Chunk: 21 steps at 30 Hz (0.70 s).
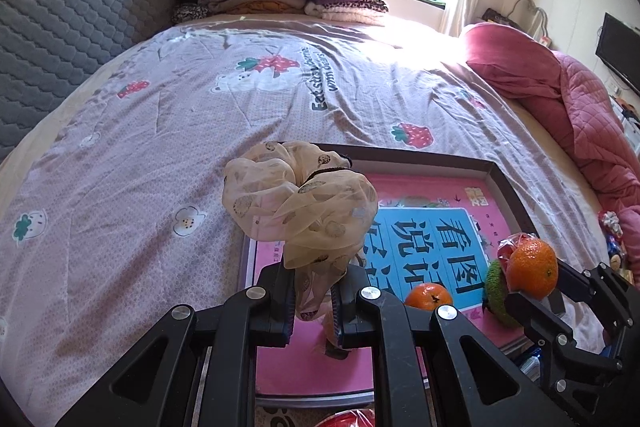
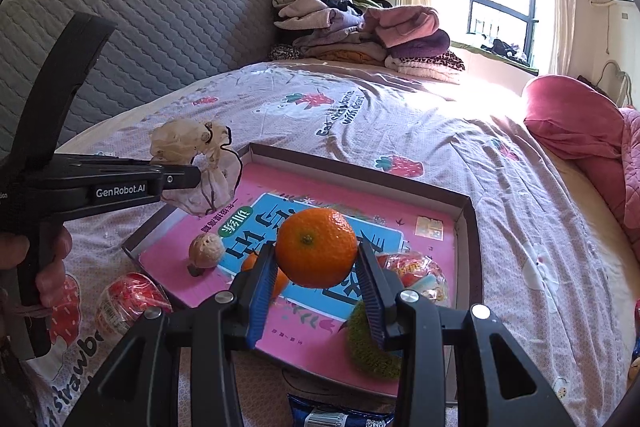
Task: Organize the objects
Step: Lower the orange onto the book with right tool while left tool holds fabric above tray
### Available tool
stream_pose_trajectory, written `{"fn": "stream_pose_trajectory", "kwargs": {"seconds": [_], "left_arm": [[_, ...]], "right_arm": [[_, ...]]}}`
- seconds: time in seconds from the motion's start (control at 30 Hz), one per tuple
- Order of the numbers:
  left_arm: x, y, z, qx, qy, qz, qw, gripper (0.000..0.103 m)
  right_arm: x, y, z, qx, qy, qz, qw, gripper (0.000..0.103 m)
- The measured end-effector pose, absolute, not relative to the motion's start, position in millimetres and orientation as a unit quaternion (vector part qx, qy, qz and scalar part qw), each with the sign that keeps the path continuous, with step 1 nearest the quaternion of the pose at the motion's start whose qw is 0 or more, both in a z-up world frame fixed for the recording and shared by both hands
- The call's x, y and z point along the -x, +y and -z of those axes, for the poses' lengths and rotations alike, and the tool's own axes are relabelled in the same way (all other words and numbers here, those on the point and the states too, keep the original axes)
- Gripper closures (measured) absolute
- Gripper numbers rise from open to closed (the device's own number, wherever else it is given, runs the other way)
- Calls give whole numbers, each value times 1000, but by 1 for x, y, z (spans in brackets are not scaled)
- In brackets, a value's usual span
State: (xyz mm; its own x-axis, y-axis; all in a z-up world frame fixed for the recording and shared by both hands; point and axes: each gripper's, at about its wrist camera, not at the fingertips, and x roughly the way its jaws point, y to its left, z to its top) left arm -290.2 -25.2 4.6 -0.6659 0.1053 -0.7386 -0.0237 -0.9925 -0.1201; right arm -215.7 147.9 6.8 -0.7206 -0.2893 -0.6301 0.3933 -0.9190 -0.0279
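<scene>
Both tongs loaded above the tray on the bed.
The mandarin [image 2: 316, 247] sits pinched in the right tongs [image 2: 316, 279], which grip only its lower half, so it may roll out; the left tongs [image 1: 312, 307] clamp a sheer scrunchie [image 1: 300, 203], probably loosely, over the tray [image 2: 466, 223] edge.

Blue packet [image 2: 340, 415] cut off by bottom edge; second orange [image 2: 280, 281] mostly hidden behind gripper finger; red wrapper [image 1: 352, 419] cropped.

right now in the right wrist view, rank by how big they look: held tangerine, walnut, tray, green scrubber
1. tray
2. held tangerine, though it is closest to the camera, so it may look oversized
3. green scrubber, partly hidden by the fingers, so this is unsure
4. walnut
</scene>
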Motion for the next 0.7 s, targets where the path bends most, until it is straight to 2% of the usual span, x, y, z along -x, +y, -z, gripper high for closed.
{"fn": "stream_pose_trajectory", "kwargs": {"seconds": [0.7], "left_arm": [[313,-22,36,487,-43,-871,49,86]], "right_arm": [[226,139,32,-391,98,895,190,62]]}}
